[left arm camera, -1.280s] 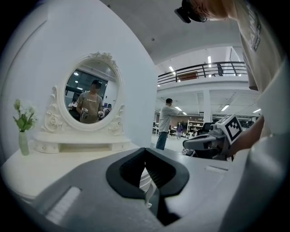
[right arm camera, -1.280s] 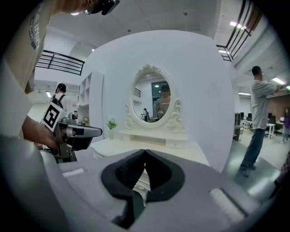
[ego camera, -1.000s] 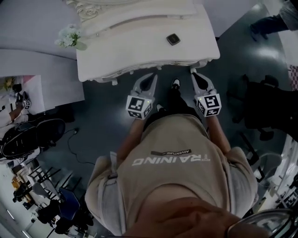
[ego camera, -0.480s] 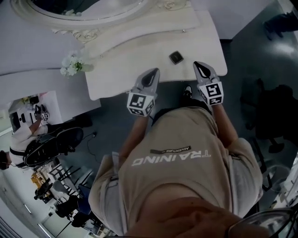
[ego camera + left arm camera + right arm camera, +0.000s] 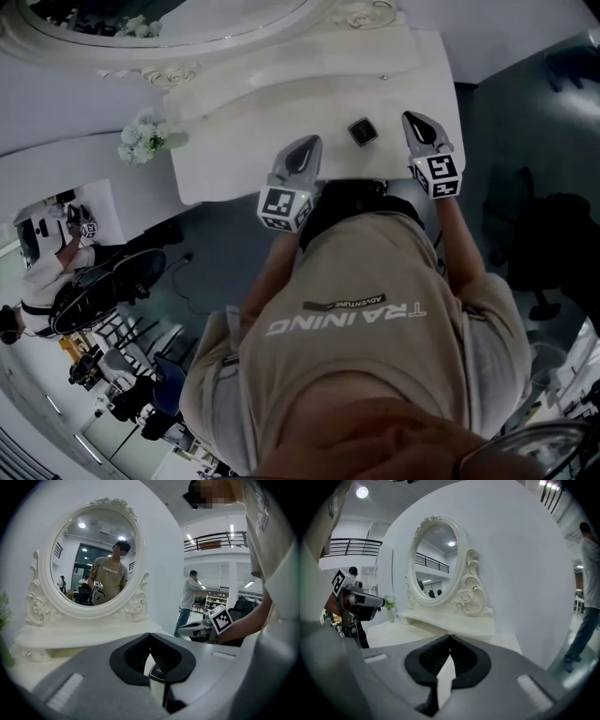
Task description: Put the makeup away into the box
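Small dark square makeup compact [image 5: 362, 130] lies on the cream carved vanity table [image 5: 234, 122], between the grippers, below the oval white-framed mirror [image 5: 91, 564]. The left gripper [image 5: 305, 150] and right gripper [image 5: 417, 127] have their jaws together and empty, so one must open before reaching. No box shows. A white flower sprig [image 5: 141, 142] stands well apart.

Across my shirt [image 5: 347, 323] I read "TRAINING" in big pale letters, upside down from where I look. Just above it is a small dark tag reading "ADVENTURE". The cubes on my left gripper [image 5: 308, 142] and right gripper [image 5: 413, 118] carry black-and-white square markers, no letters. The shirt print in the mirror [image 5: 93, 564] is too small to read.
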